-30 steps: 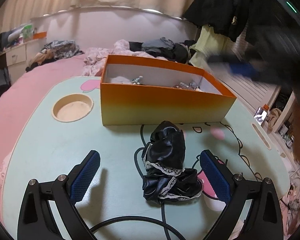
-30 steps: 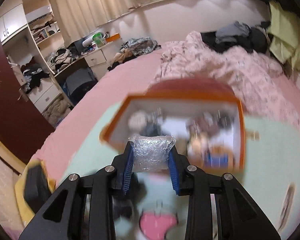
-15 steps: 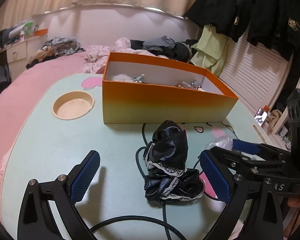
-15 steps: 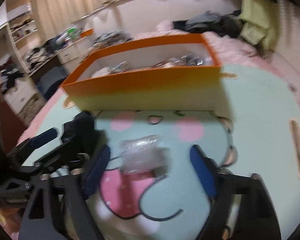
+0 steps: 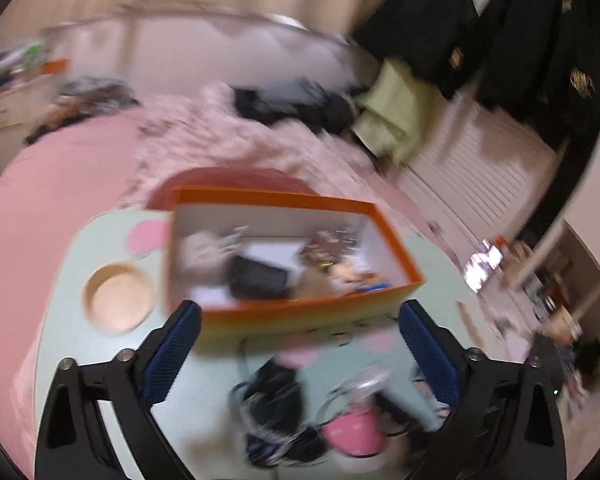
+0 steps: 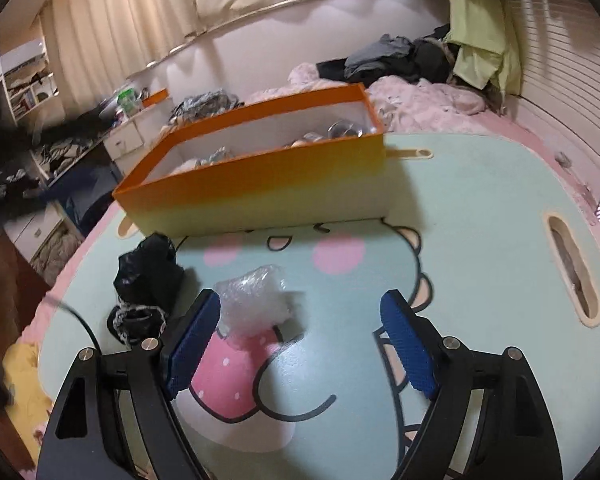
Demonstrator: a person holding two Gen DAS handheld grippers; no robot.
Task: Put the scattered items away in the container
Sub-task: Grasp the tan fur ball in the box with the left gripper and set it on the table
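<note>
Through my left wrist camera, badly smeared, my left gripper point(image 5: 300, 354) stands open with nothing between the pads; its jaws have just been closing a little. The black lace-trimmed cloth point(image 5: 278, 416) lies on the mint table point(image 5: 72, 344) short of the orange box point(image 5: 300, 312), so I judge I should settle before reaching for it. From my right wrist camera, my right gripper point(image 6: 300, 340) is spread wide, having just been opening, and the bubble-wrap wad point(image 6: 256, 300) sits on the table touching my left pad point(image 6: 192, 344), well clear of the other. To grip well, I would centre the wad, then close gently so it does not squirt out.
</note>
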